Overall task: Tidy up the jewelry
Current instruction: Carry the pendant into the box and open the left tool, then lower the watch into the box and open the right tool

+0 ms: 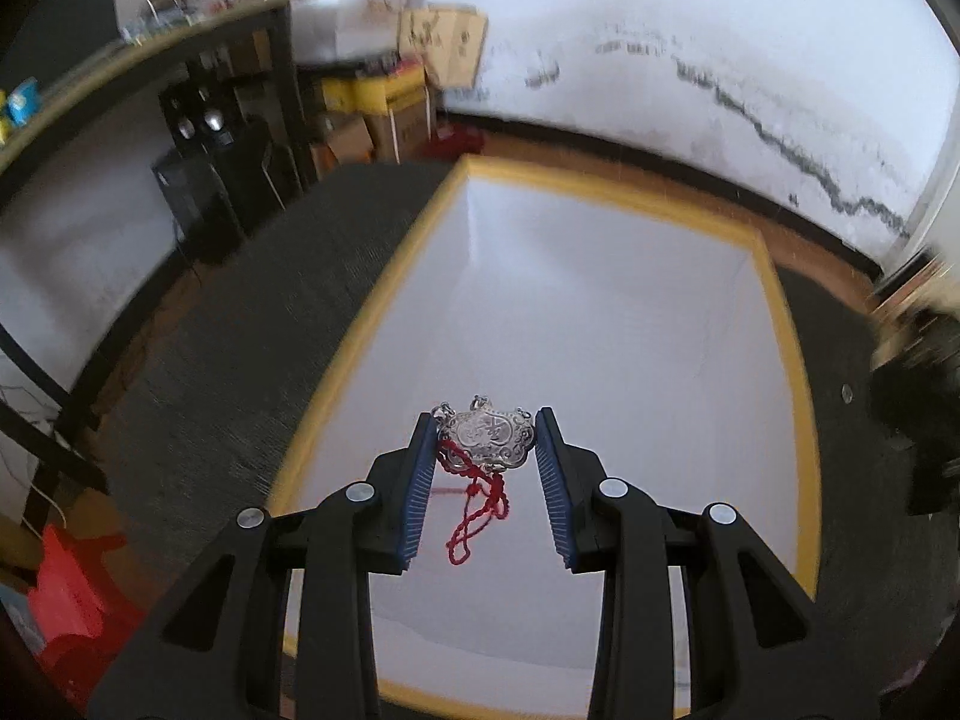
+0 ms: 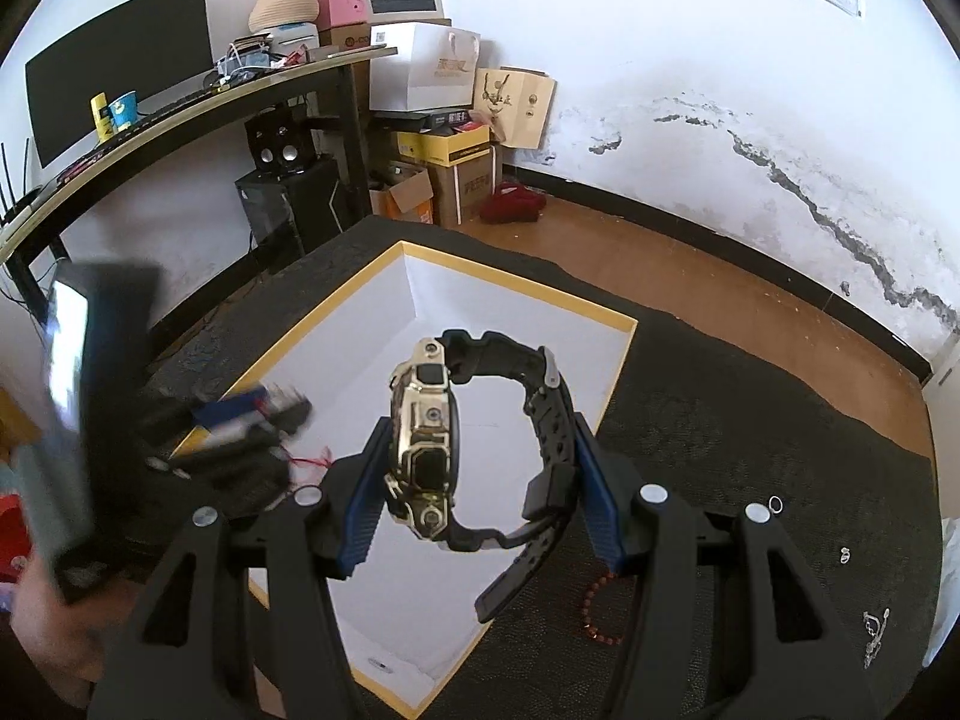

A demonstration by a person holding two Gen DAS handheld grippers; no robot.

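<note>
The left gripper [image 1: 486, 438] is clamped on a silver pendant [image 1: 487, 433] trailing red cord [image 1: 477, 510], above the yellow-rimmed white box [image 1: 786, 324]; the right gripper [image 2: 477, 450] is clamped on a gold-cased black-strapped watch [image 2: 420, 438] over that box; bead bracelet [image 2: 594, 597] lies on the tabletop [image 2: 750, 420].

One box [image 2: 624, 324], one watch [image 2: 420, 438], one silver pendant [image 1: 486, 435], one bead bracelet [image 2: 591, 600], two claws [image 1: 486, 438]

Home office or spare room, used partly for storage. Evidence: curved desk [image 2: 198, 99] bearing a dark monitor [image 2: 120, 54] and clutter; computer tower [image 2: 294, 204] and speakers [image 2: 279, 147] beneath; stacked cardboard boxes [image 2: 444, 174] and paper bags [image 2: 516, 105] in the corner; wooden floor [image 2: 690, 276]; white wall [image 2: 780, 138] with peeling, cracked paint.
</note>
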